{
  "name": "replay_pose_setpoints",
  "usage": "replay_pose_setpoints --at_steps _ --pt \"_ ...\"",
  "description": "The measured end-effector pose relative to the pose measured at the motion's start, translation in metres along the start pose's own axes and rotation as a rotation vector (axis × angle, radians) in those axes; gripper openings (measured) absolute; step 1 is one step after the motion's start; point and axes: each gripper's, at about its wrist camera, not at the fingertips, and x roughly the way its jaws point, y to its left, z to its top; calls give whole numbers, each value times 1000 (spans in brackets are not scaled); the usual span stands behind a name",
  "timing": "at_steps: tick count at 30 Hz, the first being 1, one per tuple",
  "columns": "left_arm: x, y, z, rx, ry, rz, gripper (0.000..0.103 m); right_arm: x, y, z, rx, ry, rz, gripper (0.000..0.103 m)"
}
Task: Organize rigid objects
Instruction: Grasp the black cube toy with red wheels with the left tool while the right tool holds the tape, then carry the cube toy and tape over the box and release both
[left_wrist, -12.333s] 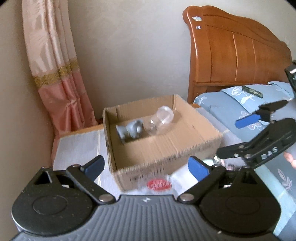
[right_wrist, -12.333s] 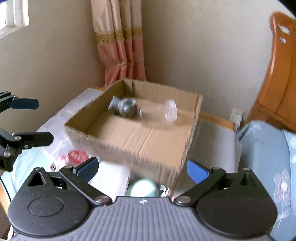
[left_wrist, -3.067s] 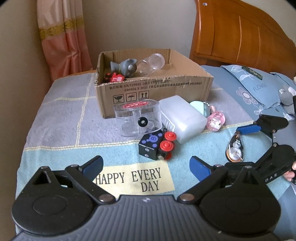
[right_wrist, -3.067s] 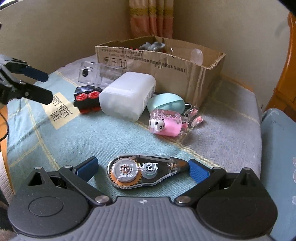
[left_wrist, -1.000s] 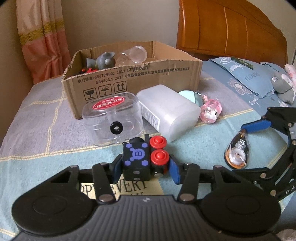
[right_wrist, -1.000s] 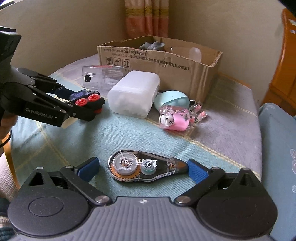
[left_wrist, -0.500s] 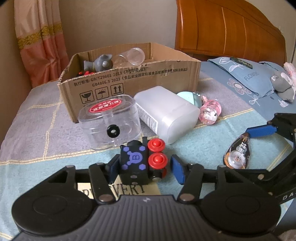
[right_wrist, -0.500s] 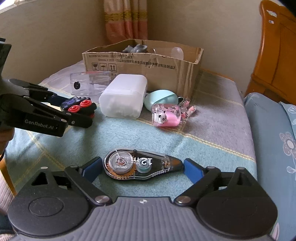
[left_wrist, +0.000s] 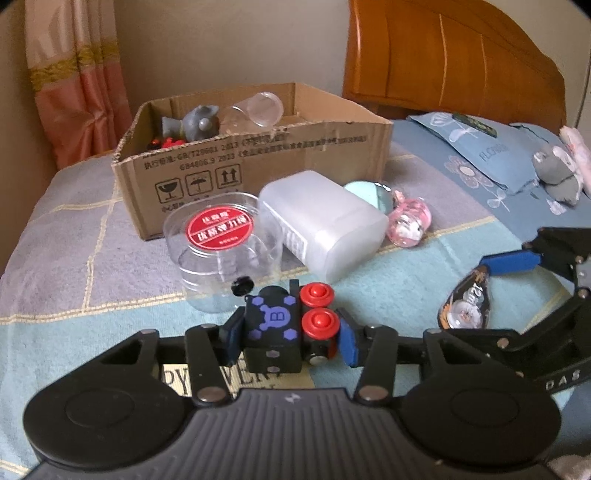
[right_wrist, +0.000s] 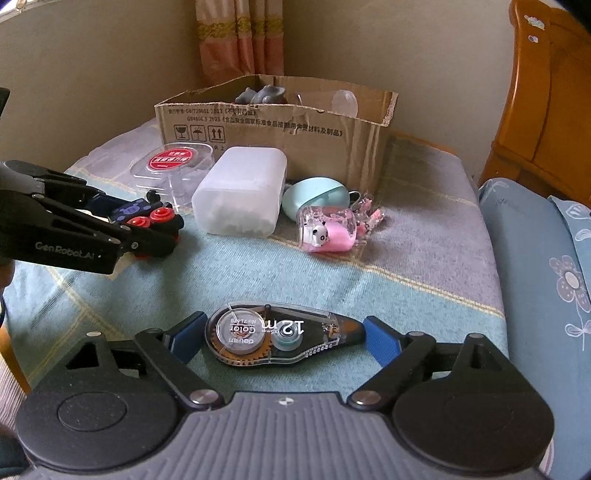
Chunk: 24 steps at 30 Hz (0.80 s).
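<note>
My left gripper (left_wrist: 290, 338) is shut on a black toy block (left_wrist: 280, 328) with purple markings and two red buttons, one pad on each side. It sits just in front of a clear round tub (left_wrist: 221, 251) with a red label. A clear correction tape (right_wrist: 273, 339) lies flat on the teal cloth. It is between the jaws of my right gripper (right_wrist: 282, 341), which are closing, and the blue pads stand right at its two ends. The open cardboard box (right_wrist: 295, 129) behind holds a grey figure (left_wrist: 199, 123) and a clear jar.
A white translucent case (right_wrist: 240, 192), a mint oval case (right_wrist: 314, 195) and a pink panda trinket (right_wrist: 328, 229) lie in front of the box. A wooden headboard (left_wrist: 443, 55), a blue pillow (left_wrist: 480, 155) and a soft toy (left_wrist: 557, 173) are to the right.
The left pads, slightly apart half a second ago, now press the toy block on both sides. The right jaws have narrowed around the correction tape.
</note>
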Motion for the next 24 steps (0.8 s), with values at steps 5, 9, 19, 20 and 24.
replay_pose_setpoints --at_steps 5,9,19,20,24 --pt "-12 -3 3 13 30 -38 48 -10 -4 4 -24 12 41 93" --pt "-26 -3 10 31 52 -59 49 -19 -8 11 -41 19 87 93" --pt "-48 4 48 38 70 -66 48 -40 -13 49 -91 -40 126 93" --pt "-49 4 54 42 68 -61 48 -41 -14 54 -95 -51 128 93" --pt "-50 3 78 57 48 -43 48 -45 -18 79 -114 -100 122 93"
